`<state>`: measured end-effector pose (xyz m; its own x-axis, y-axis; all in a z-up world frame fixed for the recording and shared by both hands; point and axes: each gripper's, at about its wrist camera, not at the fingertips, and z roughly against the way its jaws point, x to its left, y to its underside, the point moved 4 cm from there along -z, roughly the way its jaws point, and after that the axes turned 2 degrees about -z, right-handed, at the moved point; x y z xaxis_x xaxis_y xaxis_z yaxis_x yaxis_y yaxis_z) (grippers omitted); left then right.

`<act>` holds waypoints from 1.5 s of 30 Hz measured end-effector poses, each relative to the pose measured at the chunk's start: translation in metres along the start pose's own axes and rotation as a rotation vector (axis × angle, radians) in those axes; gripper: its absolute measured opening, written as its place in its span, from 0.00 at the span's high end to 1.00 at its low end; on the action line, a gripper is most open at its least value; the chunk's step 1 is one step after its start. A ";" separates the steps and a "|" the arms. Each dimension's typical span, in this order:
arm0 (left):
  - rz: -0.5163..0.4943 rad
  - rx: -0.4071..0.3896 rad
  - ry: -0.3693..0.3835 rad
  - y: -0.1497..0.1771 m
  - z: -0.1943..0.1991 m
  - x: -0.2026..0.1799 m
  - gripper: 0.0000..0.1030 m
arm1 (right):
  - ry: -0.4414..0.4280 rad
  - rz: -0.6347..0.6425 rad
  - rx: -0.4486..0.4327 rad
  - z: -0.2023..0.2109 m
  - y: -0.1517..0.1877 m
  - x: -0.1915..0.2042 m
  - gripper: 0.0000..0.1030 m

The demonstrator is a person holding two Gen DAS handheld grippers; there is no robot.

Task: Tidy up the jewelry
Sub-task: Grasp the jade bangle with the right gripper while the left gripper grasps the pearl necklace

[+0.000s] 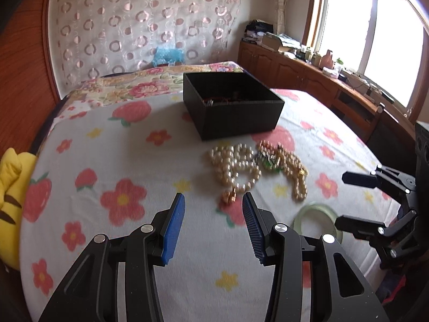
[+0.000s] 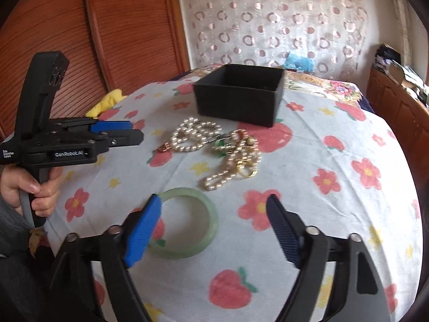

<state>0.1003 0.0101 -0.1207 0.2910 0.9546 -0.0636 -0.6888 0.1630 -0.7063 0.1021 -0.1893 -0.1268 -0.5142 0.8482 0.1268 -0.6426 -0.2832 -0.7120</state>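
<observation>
Left tongs [image 1: 213, 201]: released, blue pads spread wide, nothing between them, hovering over the bedsheet [image 1: 107, 161] near the pearl pile's gold clasp [image 1: 228, 197]. In the right wrist view they [image 2: 135, 131] sat at the far left, held in a hand [image 2: 37, 187].
Yellow plush [image 1: 10, 187]: at the bed's left edge.
Black box [image 1: 233, 107]: open-topped, on the bed at the far side, some dark items inside, too blurred to tell.
Pearl necklaces [image 1: 236, 169]: tangled heap just near of the box, with a green piece [image 1: 270, 163] and gold clasps among the strands.
Green bangle [image 2: 185, 222]: flat on the sheet, near of the pearls; its left rim lay behind the right tongs' left pad.
Right tongs [image 2: 214, 209]: released, spread wide, empty.
</observation>
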 end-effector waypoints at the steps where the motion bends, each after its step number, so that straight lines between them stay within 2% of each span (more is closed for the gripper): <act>1: 0.003 0.005 -0.001 0.003 0.000 0.001 0.58 | -0.002 0.017 0.006 -0.002 0.000 0.005 0.14; 4: 0.014 0.023 -0.005 0.013 0.000 0.005 0.54 | 0.013 0.047 0.016 -0.007 0.000 0.012 0.09; 7: 0.022 0.036 -0.003 0.018 -0.001 0.007 0.54 | -0.001 0.070 0.051 -0.014 -0.001 0.017 0.07; 15: 0.016 0.047 0.005 0.017 -0.005 0.005 0.54 | 0.030 0.135 0.125 -0.027 0.005 0.027 0.07; 19: 0.004 0.054 0.013 0.015 -0.007 0.000 0.54 | 0.026 0.150 0.138 -0.028 0.008 0.029 0.27; 29: -0.058 0.080 0.020 -0.003 -0.027 -0.018 0.54 | 0.020 0.121 0.118 -0.024 0.010 0.025 0.28; 33: -0.073 0.091 0.014 -0.008 -0.035 -0.022 0.63 | 0.020 0.120 0.116 -0.024 0.011 0.025 0.28; 41: -0.079 0.090 0.000 -0.006 -0.041 -0.022 0.66 | 0.012 0.111 0.113 -0.023 0.011 0.023 0.27; 45: -0.099 0.080 -0.018 -0.004 -0.040 -0.025 0.79 | 0.012 0.111 0.113 -0.023 0.011 0.023 0.27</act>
<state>0.1230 -0.0242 -0.1444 0.3489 0.9370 0.0167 -0.7083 0.2753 -0.6500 0.0968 -0.1626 -0.1473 -0.5788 0.8143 0.0429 -0.6426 -0.4231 -0.6388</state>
